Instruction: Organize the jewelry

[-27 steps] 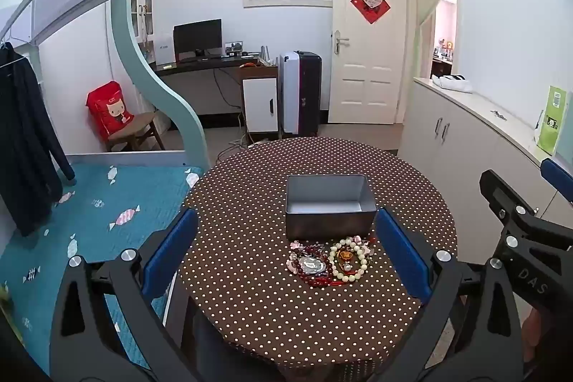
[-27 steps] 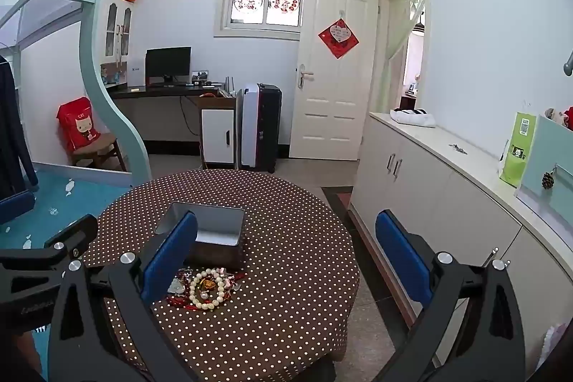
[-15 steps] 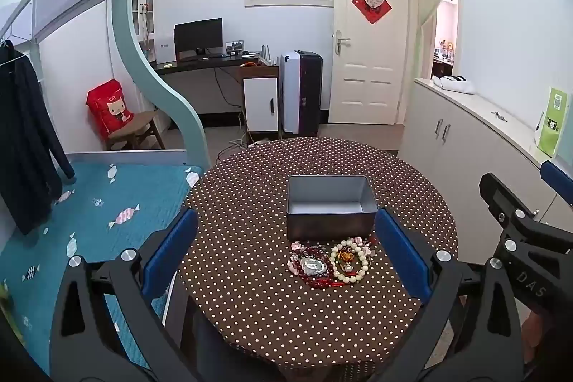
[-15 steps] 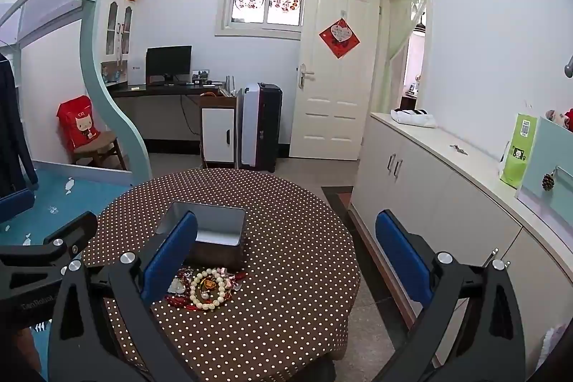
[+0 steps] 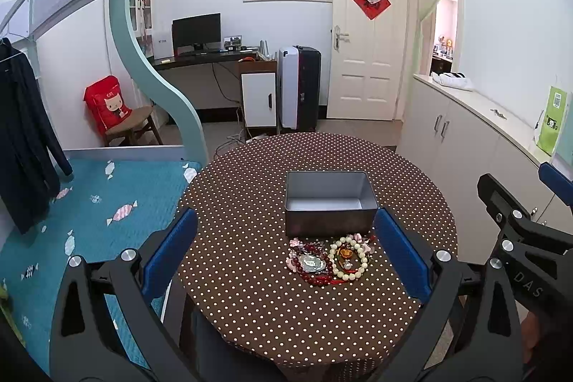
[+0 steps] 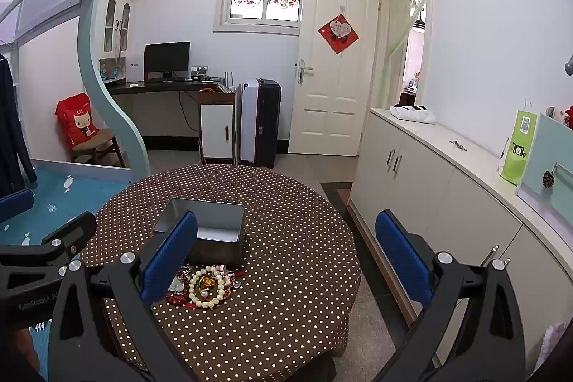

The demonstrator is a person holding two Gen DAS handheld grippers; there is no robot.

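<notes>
Nearest, the left gripper (image 5: 284, 251) and right gripper (image 6: 286, 255) hang over the worktop's (image 5: 250, 310) near edge, jaws spread wide and empty, likely readied for a first pick. Just beyond, the jewelry (image 5: 327, 260) lies in a small heap on the dotted cloth, beads tangled together. Right behind it, almost touching, stands the open empty tin (image 5: 329, 203), probably where the pieces belong.

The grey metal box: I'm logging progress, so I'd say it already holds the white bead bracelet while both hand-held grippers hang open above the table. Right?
Not quite. The grey metal box is empty; the left wrist view shows the white bead bracelet lying on the table in front of it. Both hand-held grippers, left and right, do hang open.
</notes>
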